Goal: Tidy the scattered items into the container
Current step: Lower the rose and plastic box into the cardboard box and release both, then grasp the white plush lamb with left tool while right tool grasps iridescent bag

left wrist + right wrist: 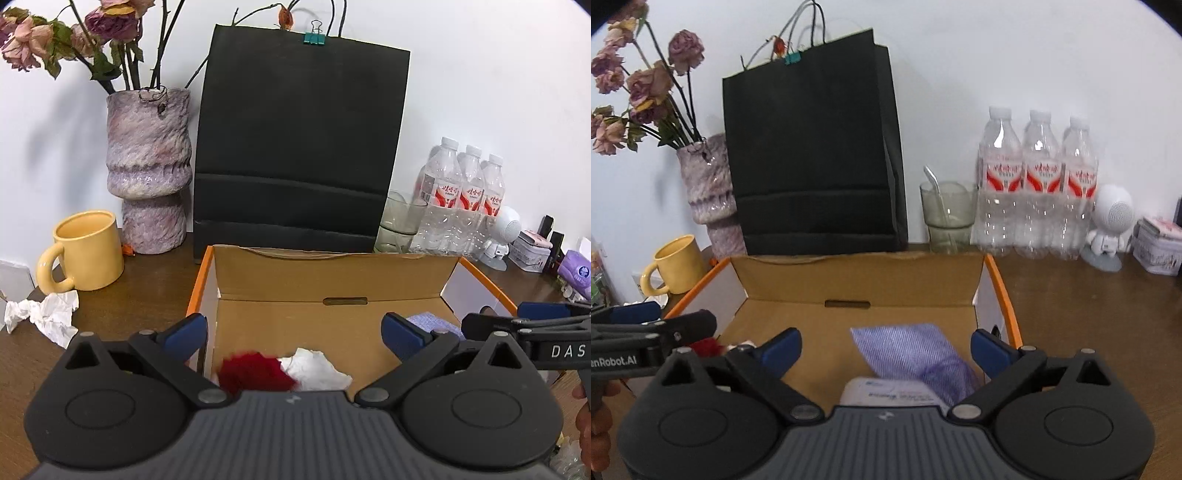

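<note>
An open cardboard box (332, 275) with orange edges sits in front of me; it also shows in the right wrist view (857, 275). My left gripper (293, 334) is open and empty above the box's left part, over a red fluffy item (255, 371) and a crumpled white tissue (317, 369) lying inside. My right gripper (886, 349) is open and empty above the box's right part, over a purple cloth pouch (916, 354) and a white packet (890, 395) inside. Another crumpled tissue (44, 314) lies on the table left of the box.
Behind the box stand a black paper bag (299, 140), a purple vase (147, 166) with dried flowers, a yellow mug (86, 254), a glass (947, 214) with a spoon, three water bottles (1038, 184), a white figurine (1110, 229) and a tin (1160, 245).
</note>
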